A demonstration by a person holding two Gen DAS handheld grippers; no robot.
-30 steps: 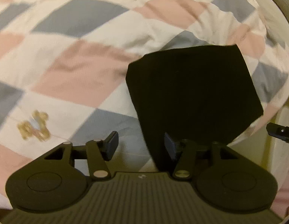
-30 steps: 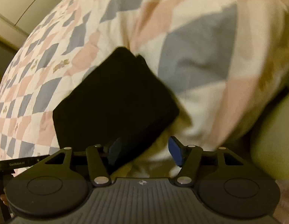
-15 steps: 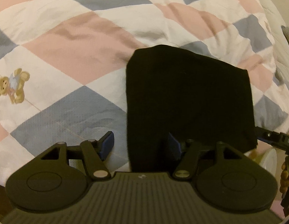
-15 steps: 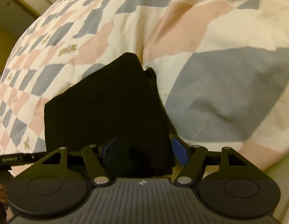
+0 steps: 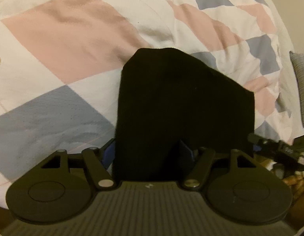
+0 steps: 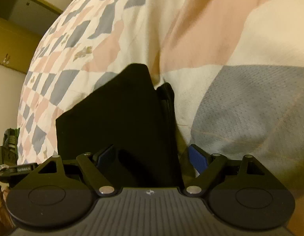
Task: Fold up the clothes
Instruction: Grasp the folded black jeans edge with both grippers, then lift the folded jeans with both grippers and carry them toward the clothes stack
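Bedding fills both views: a quilt point(image 5: 77, 39) in pink, grey-blue and cream diamonds, rumpled into soft ridges, covers the bed; on it lies a black garment point(image 5: 177, 106), already folded into a compact block, its near edge reaching in between the fingers of both tools; in the right wrist view a second, thicker edge of the same cloth shows just beside the top layer, near a crease in the quilt.

The left tool point(image 5: 147, 152) stands fairly wide, its blue pads either side of the near left corner of the cloth; whether the pads press the fabric cannot be told. The right tool point(image 6: 152, 156) is also wide, straddling the near right edge, with the right pad clear of the cloth.

Risks, as a judgement: the quilt is soft and uneven, so a closing tool could pinch quilt along with garment and drag the bedding; a grip on only the top layer would let the lower layers slide and undo the fold; uneven lifting by the two tools could skew the block; the black cloth hides its own layers in this dim light.
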